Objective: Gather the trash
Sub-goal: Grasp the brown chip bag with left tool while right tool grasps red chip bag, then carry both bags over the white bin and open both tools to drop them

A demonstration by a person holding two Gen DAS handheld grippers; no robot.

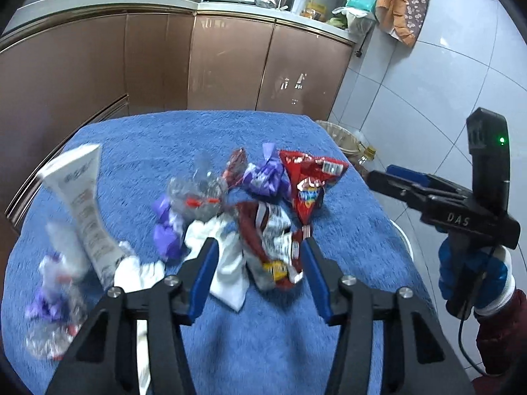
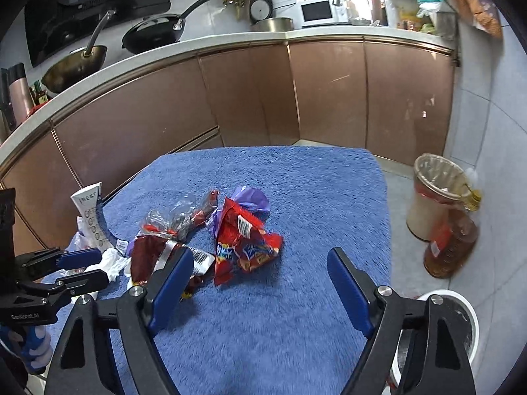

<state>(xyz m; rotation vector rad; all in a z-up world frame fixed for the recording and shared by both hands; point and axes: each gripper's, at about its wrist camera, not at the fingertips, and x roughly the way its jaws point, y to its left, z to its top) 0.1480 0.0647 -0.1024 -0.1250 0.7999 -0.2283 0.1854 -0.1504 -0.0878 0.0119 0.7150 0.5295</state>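
Observation:
A pile of trash lies on a blue towel-covered table [image 1: 263, 329]: a red snack bag [image 1: 309, 184], a dark red and silver wrapper [image 1: 273, 243], purple wrappers [image 1: 266, 174], clear plastic [image 1: 197, 197], white tissue [image 1: 227, 263] and a white tube [image 1: 82, 204]. My left gripper [image 1: 260, 253] is open just above the tissue and the dark red wrapper. My right gripper [image 2: 260, 266] is open over the towel, right of the red snack bag [image 2: 243, 243]. It also shows in the left wrist view [image 1: 378, 177] off the table's right edge.
A lined waste bin [image 2: 434, 194] stands on the floor right of the table, next to an oil bottle [image 2: 451, 240]. A white round container [image 2: 461, 316] sits by the table's near right corner. Brown kitchen cabinets [image 2: 296, 98] lie behind.

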